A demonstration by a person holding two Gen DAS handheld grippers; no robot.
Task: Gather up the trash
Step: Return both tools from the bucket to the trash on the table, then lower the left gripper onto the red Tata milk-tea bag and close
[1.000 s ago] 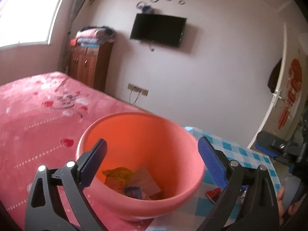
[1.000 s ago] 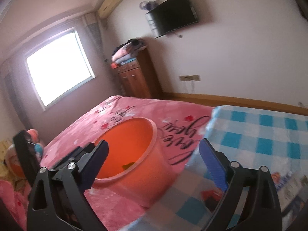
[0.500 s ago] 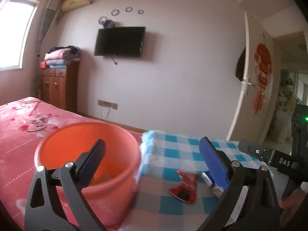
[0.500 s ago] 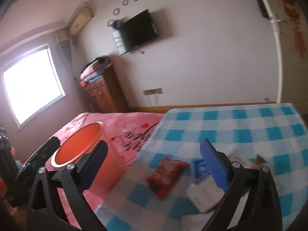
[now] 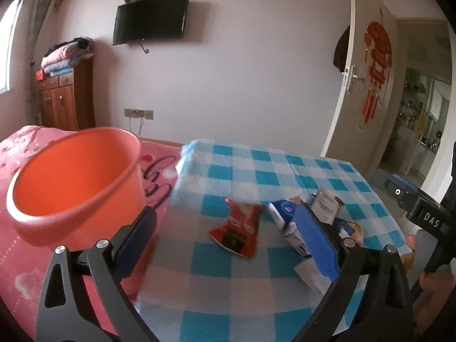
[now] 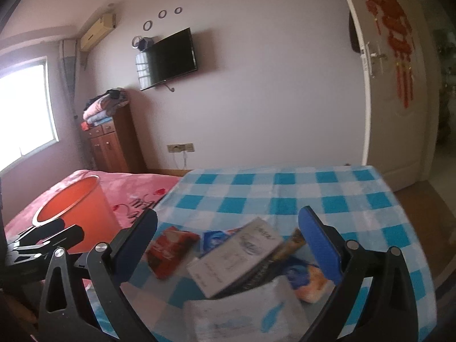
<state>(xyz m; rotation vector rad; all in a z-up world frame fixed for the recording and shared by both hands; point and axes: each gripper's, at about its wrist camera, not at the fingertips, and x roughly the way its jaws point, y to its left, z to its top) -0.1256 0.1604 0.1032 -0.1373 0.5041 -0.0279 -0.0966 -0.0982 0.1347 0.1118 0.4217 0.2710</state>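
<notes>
An orange bucket (image 5: 74,182) stands on the pink bed, left of a table with a blue checked cloth (image 5: 256,168). On the cloth lie a red snack wrapper (image 5: 238,233), a blue-and-white packet (image 5: 282,213) and a silver-white box (image 6: 236,256). A white tissue pack (image 6: 245,313) and an orange-blue wrapper (image 6: 307,282) lie nearest the right gripper. My left gripper (image 5: 228,236) hovers open just before the red wrapper. My right gripper (image 6: 228,236) is open above the box, holding nothing.
A wooden cabinet (image 5: 64,97) with folded blankets stands by the far wall under a television (image 5: 149,18). A white door (image 5: 367,91) stands ajar at right. The pink bedspread (image 6: 136,193) borders the table's left edge. A hand (image 5: 427,270) holds the other gripper at right.
Both grippers have swung right, from over the orange bucket to the checked table. The trash pile now lies between their open fingers; the bucket has slid to the left of both views.
</notes>
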